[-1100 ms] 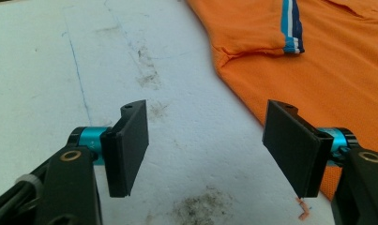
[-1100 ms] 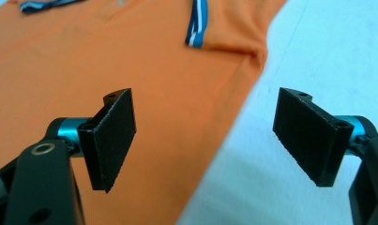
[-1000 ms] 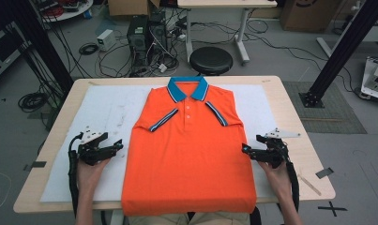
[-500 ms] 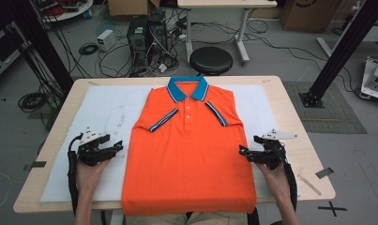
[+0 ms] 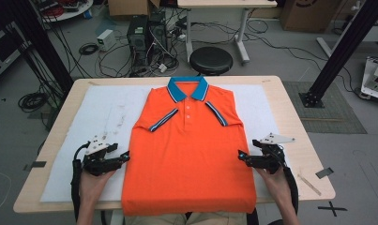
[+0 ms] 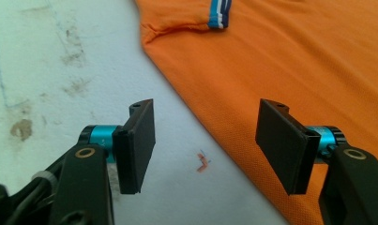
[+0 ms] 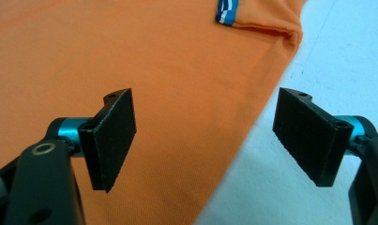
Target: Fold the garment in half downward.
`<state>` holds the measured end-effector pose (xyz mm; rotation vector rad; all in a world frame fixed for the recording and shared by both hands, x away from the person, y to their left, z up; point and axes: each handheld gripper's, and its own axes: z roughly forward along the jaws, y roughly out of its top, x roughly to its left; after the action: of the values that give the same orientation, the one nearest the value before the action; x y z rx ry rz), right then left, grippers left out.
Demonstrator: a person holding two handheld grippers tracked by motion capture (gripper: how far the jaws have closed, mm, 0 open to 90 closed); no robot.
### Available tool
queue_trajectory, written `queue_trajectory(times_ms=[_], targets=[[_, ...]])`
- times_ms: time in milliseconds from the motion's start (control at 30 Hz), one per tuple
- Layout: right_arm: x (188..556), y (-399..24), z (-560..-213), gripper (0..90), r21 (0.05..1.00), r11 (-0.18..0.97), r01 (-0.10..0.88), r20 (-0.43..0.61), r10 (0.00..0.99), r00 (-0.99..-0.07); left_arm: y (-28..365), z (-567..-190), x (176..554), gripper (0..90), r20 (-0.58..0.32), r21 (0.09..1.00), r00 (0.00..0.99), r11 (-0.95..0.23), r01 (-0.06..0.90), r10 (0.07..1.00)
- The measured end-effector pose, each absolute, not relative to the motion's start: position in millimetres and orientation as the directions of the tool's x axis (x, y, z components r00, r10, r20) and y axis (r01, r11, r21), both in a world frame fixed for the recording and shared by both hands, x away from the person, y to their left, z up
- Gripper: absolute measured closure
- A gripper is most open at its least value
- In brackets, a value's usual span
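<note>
High view: we've got the left gripper at the orange polo shirt's left edge, the shirt flat mid-worktop, collar away from us, and the right gripper at its right edge. Both jaws gape empty. Gripper views show each side hem running between them.

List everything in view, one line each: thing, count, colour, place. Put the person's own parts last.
polo shirt: 1, orange with blue collar and striped sleeve cuffs, flat mid-table, hem at the near edge
mat: 1, white and stained, under the shirt
table: 1, light wood, centre
stool: 1, black, behind the table
computer tower: 1, dark, on the floor behind
hands: 2, near edge
left tongs: 1, black, open, at the shirt's left edge
right tongs: 1, black, open, at the shirt's right edge
</note>
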<state>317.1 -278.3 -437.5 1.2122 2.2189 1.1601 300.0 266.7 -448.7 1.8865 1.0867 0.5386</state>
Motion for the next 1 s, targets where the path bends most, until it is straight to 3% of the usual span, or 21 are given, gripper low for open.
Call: queue_trajectory(times_ms=[367, 567, 633, 833, 1000], targets=[[307, -279, -437, 24.2, 0.785, 0.303, 0.54, 0.069, 0.824, -0.562, 259, -444, 286, 38.1, -0.054, 0.838, 0.522, -0.245, 0.487, 0.851], [295, -288, -442, 31.6, 0.755, 0.305, 0.58, 0.066, 0.845, -0.53, 254, -447, 273, 38.1, -0.068, 0.808, 0.527, -0.263, 0.528, 0.847], [287, -289, -445, 36.5, 0.741, 0.323, 0.588, 0.054, 0.845, -0.533, 249, -449, 269, 40.7, -0.057, 0.792, 0.546, -0.295, 0.534, 0.836], [278, -283, -453, 38.9, 0.726, 0.363, 0.584, 0.013, 0.842, -0.539, 240, -452, 267, 43.6, -0.055, 0.778, 0.533, -0.298, 0.553, 0.845], [275, -279, -453, 46.8, 0.73, 0.358, 0.583, 0.005, 0.849, -0.528, 236, -452, 263, 53.9, -0.036, 0.783, 0.522, -0.301, 0.545, 0.852]])
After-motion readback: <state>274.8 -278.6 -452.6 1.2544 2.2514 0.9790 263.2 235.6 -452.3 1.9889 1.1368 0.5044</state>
